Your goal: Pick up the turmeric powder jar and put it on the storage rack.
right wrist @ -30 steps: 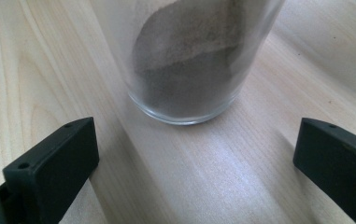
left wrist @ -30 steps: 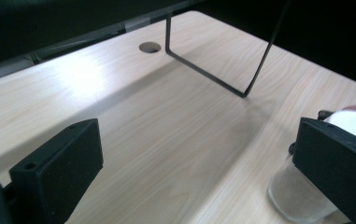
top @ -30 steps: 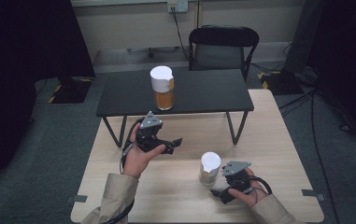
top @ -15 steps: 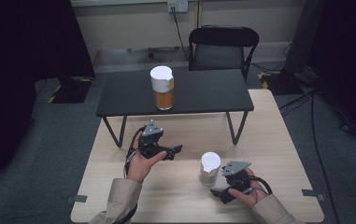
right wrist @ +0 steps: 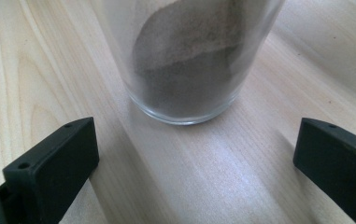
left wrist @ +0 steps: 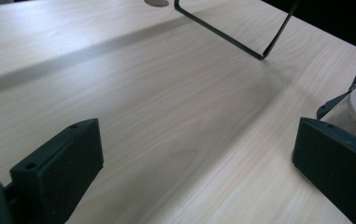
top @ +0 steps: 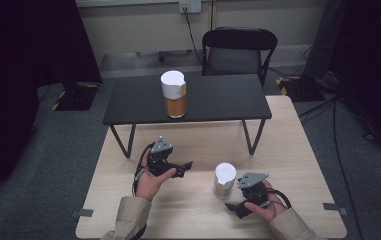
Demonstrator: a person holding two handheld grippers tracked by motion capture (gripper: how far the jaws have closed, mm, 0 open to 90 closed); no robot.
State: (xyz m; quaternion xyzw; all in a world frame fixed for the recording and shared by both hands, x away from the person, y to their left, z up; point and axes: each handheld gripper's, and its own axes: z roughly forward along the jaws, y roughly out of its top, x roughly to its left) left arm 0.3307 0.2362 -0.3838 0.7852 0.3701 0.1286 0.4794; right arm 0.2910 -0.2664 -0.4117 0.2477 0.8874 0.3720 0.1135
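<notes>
Step in hand, as I judged it: lining up to grab the clear glass tumbler with the white top (top: 225,180), which stood on the pale wood counter (top: 298,150) just ahead of my right claw (top: 238,205). Both claws were spread, nothing pinched; left claw (top: 180,167) hung well apart. Next: push right forward, straddle the glass, close. The right gripper view showed brown powder (right wrist: 189,56) inside the tumbler; the high view showed a 2nd tumbler (top: 174,95) on the black bench (top: 228,97).

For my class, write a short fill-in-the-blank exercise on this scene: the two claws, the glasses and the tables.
1. The right claw is ____, its jaws wide apart before the near glass.
2. The far glass stands on the ____ table.
3. The left claw holds ____.
4. Both glasses are topped with ____ lids.

Missing words: open; black; nothing; white
</notes>
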